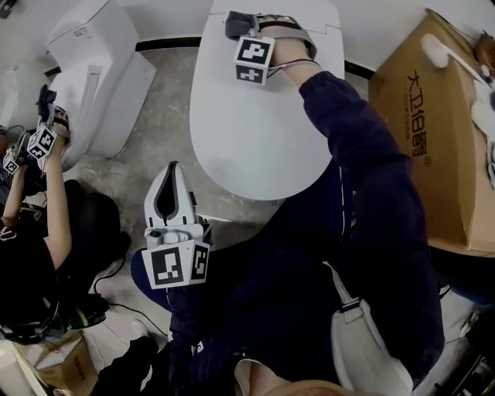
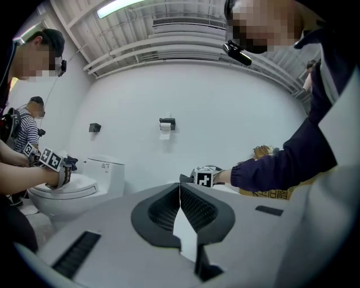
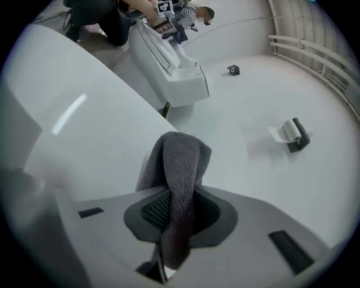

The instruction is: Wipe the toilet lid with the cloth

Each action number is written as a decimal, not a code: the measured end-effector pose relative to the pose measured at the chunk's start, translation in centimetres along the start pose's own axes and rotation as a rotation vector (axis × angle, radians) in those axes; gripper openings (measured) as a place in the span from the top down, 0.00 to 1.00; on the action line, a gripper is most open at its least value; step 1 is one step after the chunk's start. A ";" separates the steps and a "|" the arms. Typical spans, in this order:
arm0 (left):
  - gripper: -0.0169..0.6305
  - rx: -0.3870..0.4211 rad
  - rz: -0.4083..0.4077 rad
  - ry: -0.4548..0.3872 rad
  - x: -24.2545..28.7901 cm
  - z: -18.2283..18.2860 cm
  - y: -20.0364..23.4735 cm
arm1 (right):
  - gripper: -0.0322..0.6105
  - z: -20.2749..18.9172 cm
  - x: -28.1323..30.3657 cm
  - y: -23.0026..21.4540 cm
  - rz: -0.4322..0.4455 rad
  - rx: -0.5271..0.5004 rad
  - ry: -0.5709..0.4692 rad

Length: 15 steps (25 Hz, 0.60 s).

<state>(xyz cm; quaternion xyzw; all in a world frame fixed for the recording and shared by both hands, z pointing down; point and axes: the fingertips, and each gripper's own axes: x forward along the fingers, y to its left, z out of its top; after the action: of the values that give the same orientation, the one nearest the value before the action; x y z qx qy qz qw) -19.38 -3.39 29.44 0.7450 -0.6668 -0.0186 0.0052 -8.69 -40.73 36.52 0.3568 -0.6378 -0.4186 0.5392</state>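
The white toilet lid (image 1: 263, 139) lies closed at the top middle of the head view. My right gripper (image 1: 244, 26) rests at the lid's far end, shut on a dark grey cloth (image 1: 234, 22). In the right gripper view the cloth (image 3: 181, 169) hangs folded over the jaws of the right gripper (image 3: 175, 194), just above the lid (image 3: 84, 124). My left gripper (image 1: 172, 172) is held over the floor off the lid's near left edge. Its jaws are shut and hold nothing. From the left gripper (image 2: 180, 182) I see the right gripper (image 2: 203, 176) ahead.
A cardboard box (image 1: 433, 131) stands right of the toilet. A second toilet (image 1: 100, 77) is at the left, where another person (image 1: 31, 232) works with grippers. A toilet-paper holder (image 3: 293, 135) is on the wall. Grey floor (image 1: 158, 131) lies between the toilets.
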 end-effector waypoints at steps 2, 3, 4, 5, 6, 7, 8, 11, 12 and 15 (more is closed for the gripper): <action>0.95 0.002 0.013 0.005 -0.7 0.0 0.1 | 0.84 -0.4 2.4 -0.4 -0.032 0.015 0.016; 0.95 0.008 0.022 0.008 -1.0 0.0 0.3 | 0.84 -0.6 3.6 -0.5 -0.039 0.017 0.026; 0.95 0.014 0.032 0.014 -1.1 -0.3 0.5 | 0.84 -0.7 4.6 -0.6 -0.040 0.016 0.040; 0.95 0.016 0.043 0.022 -1.2 -0.6 0.8 | 0.84 -0.9 5.6 -0.6 -0.034 0.011 0.057; 0.95 0.013 0.055 0.032 -1.3 -1.1 1.1 | 0.84 -1.1 6.5 -0.5 -0.026 0.004 0.073; 0.95 0.007 0.066 0.040 -1.4 -1.4 1.4 | 0.84 -1.1 7.1 -0.3 -0.020 -0.002 0.087; 0.95 0.001 0.075 0.045 -1.6 -1.6 1.6 | 0.84 -1.0 7.6 -0.1 -0.017 -0.007 0.100; 0.95 -0.002 0.086 0.044 -1.6 -1.6 1.8 | 0.84 -0.5 8.2 0.3 0.002 -0.002 0.137; 0.95 -0.003 0.082 0.041 -1.5 -1.6 1.6 | 0.84 -0.6 7.9 0.4 0.022 0.009 0.139; 0.95 -0.005 0.072 0.030 -1.3 -1.5 1.6 | 0.84 -0.3 6.1 1.4 0.106 0.023 0.114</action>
<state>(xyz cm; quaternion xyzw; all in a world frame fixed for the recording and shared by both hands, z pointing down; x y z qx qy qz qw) -21.04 -2.29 31.06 0.7205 -0.6931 -0.0088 0.0179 -9.39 -45.79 40.20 0.3519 -0.6289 -0.3610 0.5919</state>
